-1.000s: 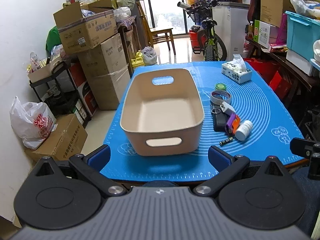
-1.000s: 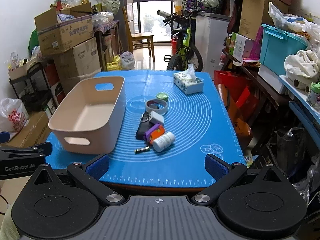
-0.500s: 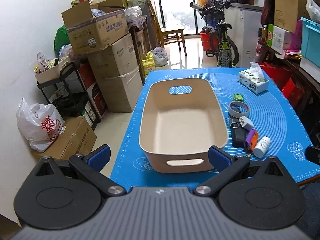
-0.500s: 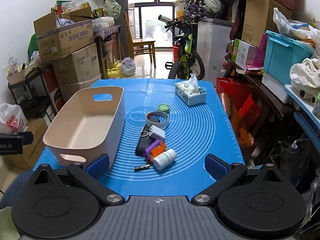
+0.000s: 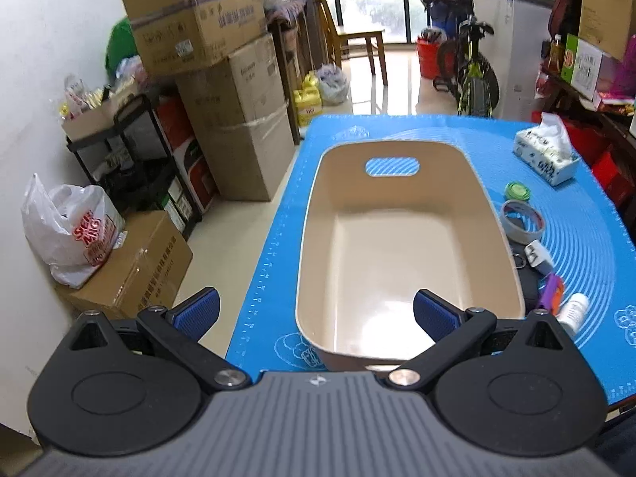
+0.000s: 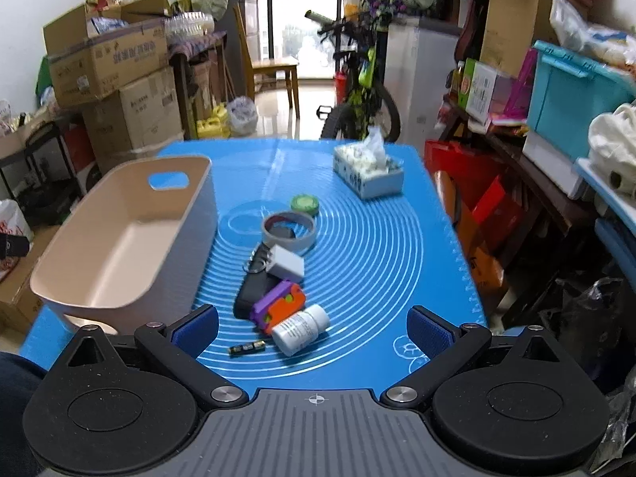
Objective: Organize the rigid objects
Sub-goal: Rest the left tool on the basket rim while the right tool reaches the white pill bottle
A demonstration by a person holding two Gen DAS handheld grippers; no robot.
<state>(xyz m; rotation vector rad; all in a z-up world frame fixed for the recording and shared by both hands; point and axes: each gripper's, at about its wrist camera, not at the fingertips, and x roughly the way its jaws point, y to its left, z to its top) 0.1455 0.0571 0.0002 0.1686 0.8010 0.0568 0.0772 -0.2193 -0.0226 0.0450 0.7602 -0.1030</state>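
A: Status? Start with what's closest to you.

B: Your right gripper (image 6: 313, 328) has its jaws spread wide and holds nothing. It hangs over the near edge of the blue mat (image 6: 365, 246). Your left gripper (image 5: 316, 314) is also wide and holds nothing; it sits over the near end of the bin (image 5: 401, 351).

A: Anything in the bin?

B: No, the floor of it is bare in both views. Nothing sorted yet, so I'd call the task at the start.

A: Where's the pile?

B: Just right of the bin on the mat. Nearest you is a small battery (image 6: 246, 348), then a white pill bottle (image 6: 301, 329) on its side, touching an orange and purple toy (image 6: 280, 306). That toy lies against a black case (image 6: 252, 292) with a key ring. A white charger (image 6: 285, 265) comes next, then a roll of tape (image 6: 289, 230), then a green lid (image 6: 305, 203).

A: Beyond that?

B: A tissue box (image 6: 367, 175) near the far right corner, well apart from the rest. It's soft goods; I'd judge it stays out.

A: So what's left?

B: All seven loose items still go in. The battery or bottle is your closest pick.
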